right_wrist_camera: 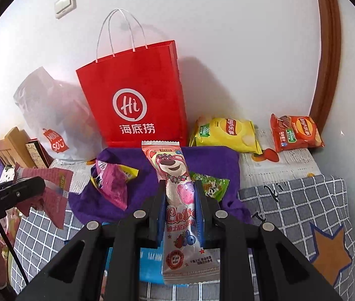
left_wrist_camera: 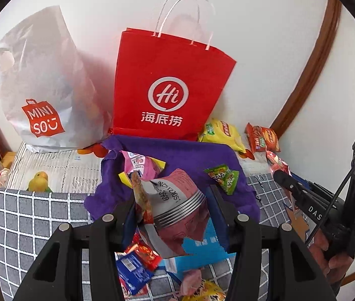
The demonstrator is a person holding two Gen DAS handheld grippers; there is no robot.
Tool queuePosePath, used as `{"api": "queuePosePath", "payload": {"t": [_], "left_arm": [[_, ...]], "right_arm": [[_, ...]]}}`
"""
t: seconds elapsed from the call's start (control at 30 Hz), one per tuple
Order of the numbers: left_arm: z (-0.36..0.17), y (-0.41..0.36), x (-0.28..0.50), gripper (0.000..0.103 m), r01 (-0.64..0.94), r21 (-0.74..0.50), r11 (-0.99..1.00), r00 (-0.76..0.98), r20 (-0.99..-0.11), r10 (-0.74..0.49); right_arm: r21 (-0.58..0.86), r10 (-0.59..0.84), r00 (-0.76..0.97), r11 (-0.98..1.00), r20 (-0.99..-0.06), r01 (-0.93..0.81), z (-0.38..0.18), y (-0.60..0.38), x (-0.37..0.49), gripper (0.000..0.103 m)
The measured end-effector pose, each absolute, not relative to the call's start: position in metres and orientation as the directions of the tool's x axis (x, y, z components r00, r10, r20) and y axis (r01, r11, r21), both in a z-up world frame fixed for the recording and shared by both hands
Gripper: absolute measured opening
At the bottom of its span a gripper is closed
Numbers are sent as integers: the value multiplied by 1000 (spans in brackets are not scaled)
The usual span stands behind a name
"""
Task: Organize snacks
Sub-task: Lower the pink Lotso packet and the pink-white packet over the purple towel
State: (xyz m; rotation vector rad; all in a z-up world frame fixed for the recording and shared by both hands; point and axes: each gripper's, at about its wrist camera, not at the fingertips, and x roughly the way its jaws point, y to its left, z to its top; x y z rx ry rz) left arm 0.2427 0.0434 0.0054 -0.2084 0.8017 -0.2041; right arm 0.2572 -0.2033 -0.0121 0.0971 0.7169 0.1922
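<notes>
Snacks lie scattered around the tall red paper bag (right_wrist_camera: 137,100) standing against the wall. In front of it, the right gripper (right_wrist_camera: 180,193) has its fingers clamped on a long pink bear-printed candy packet (right_wrist_camera: 177,188); leftward, the left gripper (left_wrist_camera: 172,200) pinches a crumpled pink foil wrapper (left_wrist_camera: 177,200) above the purple cloth (left_wrist_camera: 190,155).

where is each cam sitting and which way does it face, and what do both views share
Left wrist: sits on the left gripper, looking forward and down at the purple cloth; its jaws hold a pink packet, and the right gripper shows at right.
Right wrist: sits on the right gripper, facing the same way; its jaws clamp a bear lollipop packet, and the left gripper shows at left.
Shared: red paper bag, yellow chip bag, purple cloth.
</notes>
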Motion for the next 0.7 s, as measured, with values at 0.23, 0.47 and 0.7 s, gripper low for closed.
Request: {"api": "queuePosePath", "payload": {"t": [0.23, 0.47, 0.7], "left_arm": [[-2, 49, 271, 49, 90, -260, 961, 676, -693, -251], [-10, 45, 303, 49, 100, -245, 964, 672, -699, -247], [-27, 42, 331, 49, 99, -256, 962, 654, -712, -257]], "right_arm": [[160, 205, 730, 978, -652, -133, -22, -204, 288, 20], [159, 204, 729, 979, -653, -131, -28, -203, 321, 20], [148, 203, 731, 979, -652, -140, -35, -200, 354, 20]]}}
